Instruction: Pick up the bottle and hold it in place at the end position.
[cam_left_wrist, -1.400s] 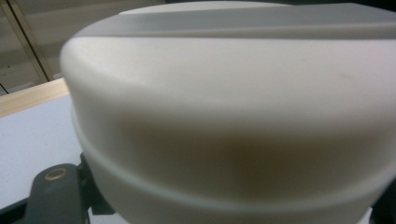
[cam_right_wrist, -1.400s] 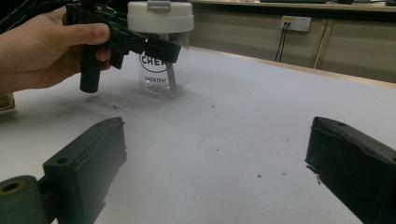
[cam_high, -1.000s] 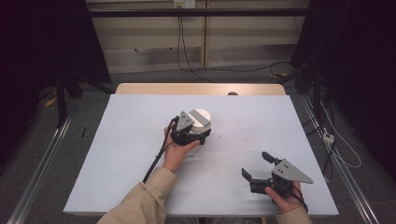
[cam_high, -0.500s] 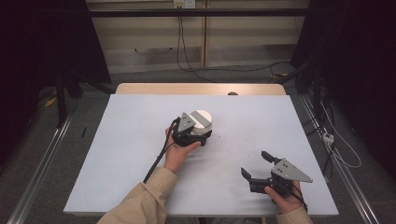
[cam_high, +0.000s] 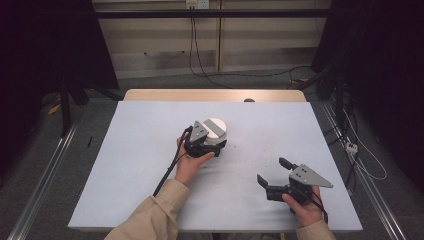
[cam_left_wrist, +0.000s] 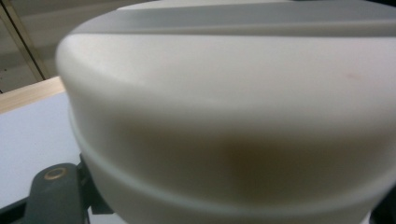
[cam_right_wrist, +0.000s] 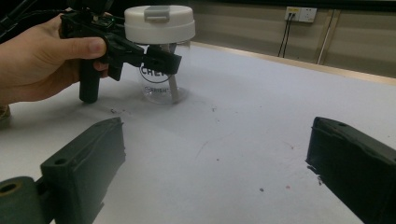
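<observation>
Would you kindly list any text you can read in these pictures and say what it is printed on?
"CHE…": upper line on the clear jar, its end hidden behind the left gripper.
"CHERISH": smaller line beneath it on the jar, blurred, so this is my best reading.
The white lid bears no text.

A pale grey-blue surface (cam_high: 150, 165) with a wooden far edge (cam_high: 215, 95) stands on a grey floor (cam_high: 45, 150). Beyond it runs a beige panelled wall (cam_high: 150, 40) with a socket (cam_high: 196, 4) and black cables (cam_high: 200, 60) hanging down. Dark curtains (cam_high: 30, 60) close in the left and right sides.
</observation>
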